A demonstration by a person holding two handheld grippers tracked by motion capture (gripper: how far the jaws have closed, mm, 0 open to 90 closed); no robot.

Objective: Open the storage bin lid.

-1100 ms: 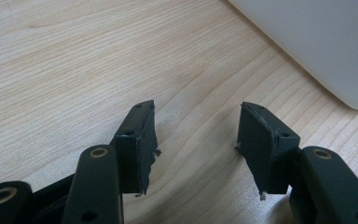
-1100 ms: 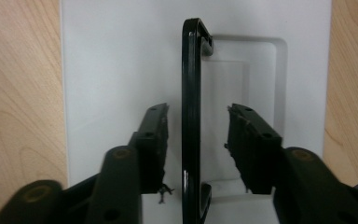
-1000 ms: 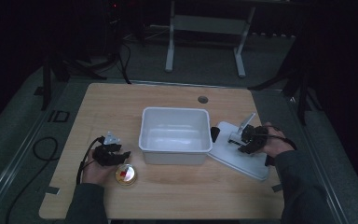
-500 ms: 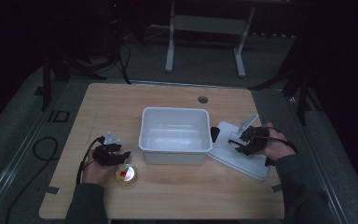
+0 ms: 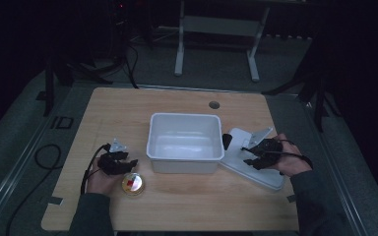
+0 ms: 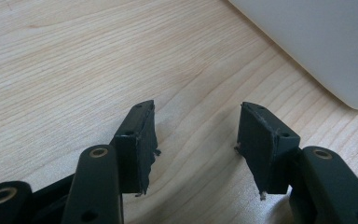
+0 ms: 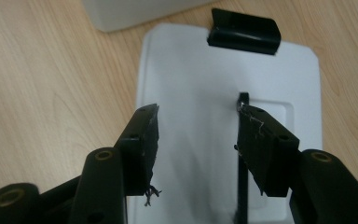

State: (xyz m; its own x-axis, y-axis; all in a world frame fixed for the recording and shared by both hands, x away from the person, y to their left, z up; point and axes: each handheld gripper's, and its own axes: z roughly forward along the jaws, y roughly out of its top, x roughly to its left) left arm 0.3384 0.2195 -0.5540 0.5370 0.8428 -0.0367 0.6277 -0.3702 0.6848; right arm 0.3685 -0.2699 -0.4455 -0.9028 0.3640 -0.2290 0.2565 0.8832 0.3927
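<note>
A white plastic bin [image 5: 184, 142] stands empty in the middle of the wooden table [image 5: 128, 110]. Its flat white lid [image 5: 236, 160] [image 7: 191, 70] lies beside it on the right, with a black latch [image 7: 244, 31] at the end toward the bin. My right gripper [image 5: 247, 155] [image 7: 198, 140] hovers over the lid. Its jaws have just been opening and nothing is pressed between them. A thin black ridge on the lid [image 7: 242, 196] runs below the right-hand jaw. My left gripper [image 5: 127, 161] [image 6: 196, 135] rests open over bare wood, left of the bin wall [image 6: 317, 42].
A small round yellow object with a red centre [image 5: 133, 183] sits near the table's front edge, by the left hand. A round cable hole [image 5: 214, 104] is at the far edge. Dark floor, cables and a metal stand surround the table.
My right gripper has drawn back a little over the lid, toward the person, and its jaws stand wider. The left hand has kept still.
</note>
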